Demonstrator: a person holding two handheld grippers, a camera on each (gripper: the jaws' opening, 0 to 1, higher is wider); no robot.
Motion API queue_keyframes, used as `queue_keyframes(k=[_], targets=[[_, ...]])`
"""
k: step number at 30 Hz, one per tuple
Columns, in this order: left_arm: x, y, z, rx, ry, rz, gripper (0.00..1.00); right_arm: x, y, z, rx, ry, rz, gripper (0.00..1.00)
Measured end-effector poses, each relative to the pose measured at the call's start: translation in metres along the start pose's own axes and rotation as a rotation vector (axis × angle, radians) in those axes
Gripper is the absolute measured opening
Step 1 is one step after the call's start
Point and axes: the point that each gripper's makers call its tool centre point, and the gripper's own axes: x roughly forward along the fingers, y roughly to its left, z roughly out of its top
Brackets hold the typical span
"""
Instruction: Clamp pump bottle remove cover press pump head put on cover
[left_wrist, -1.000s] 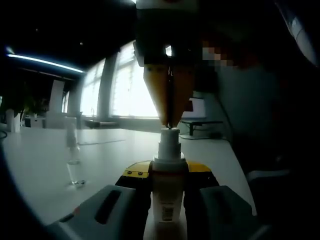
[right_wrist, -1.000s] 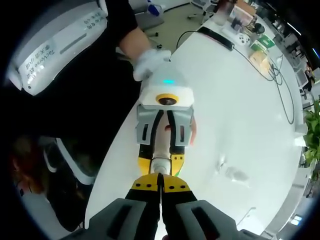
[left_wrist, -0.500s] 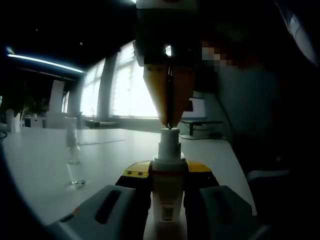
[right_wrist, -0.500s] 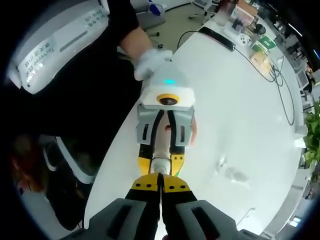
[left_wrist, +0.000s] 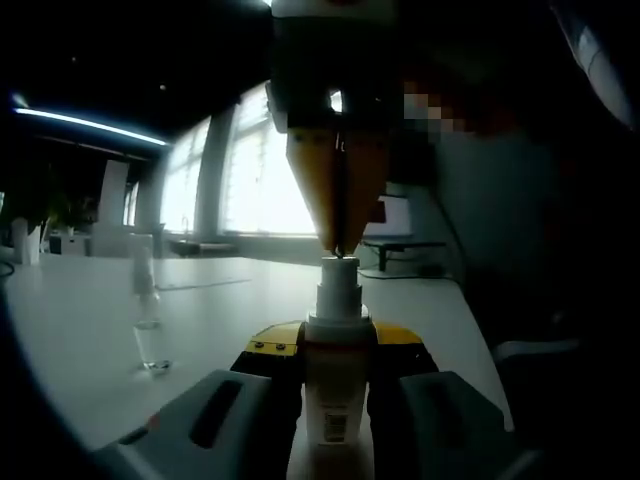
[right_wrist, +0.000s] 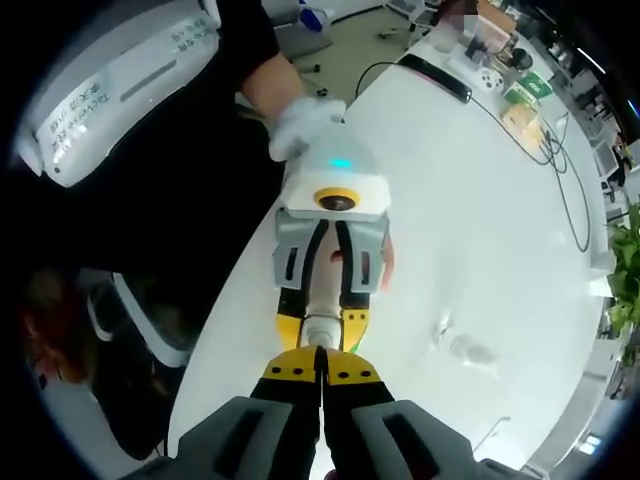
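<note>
Left tongs pinch the pump bottle upright over the white table, while the right tongs are pressed together, tips down on the pump head. Clear cover stands on the table, well apart

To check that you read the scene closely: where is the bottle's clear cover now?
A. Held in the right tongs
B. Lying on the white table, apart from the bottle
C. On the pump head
B: the clear cover rests on the table, beside the clamped pump bottle.
</note>
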Motion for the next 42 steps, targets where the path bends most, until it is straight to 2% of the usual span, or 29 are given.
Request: queue_keyframes(k=[30, 36, 42], targets=[[-0.0001, -0.0003, -0.0001, 0.003, 0.000, -0.001, 0.15, 0.0028, 0.0003, -0.0002, 0.009, 0.003, 0.006, 0.00], [-0.0002, -0.0001, -0.0003, 0.002, 0.000, -0.001, 0.15, 0.0057, 0.0007, 0.0007, -0.025, 0.018, 0.005, 0.00], [0.0000, -0.0001, -0.0004, 0.002, 0.000, 0.000, 0.15, 0.0033, 0.0001, -0.0004, -0.018, 0.010, 0.000, 0.00]])
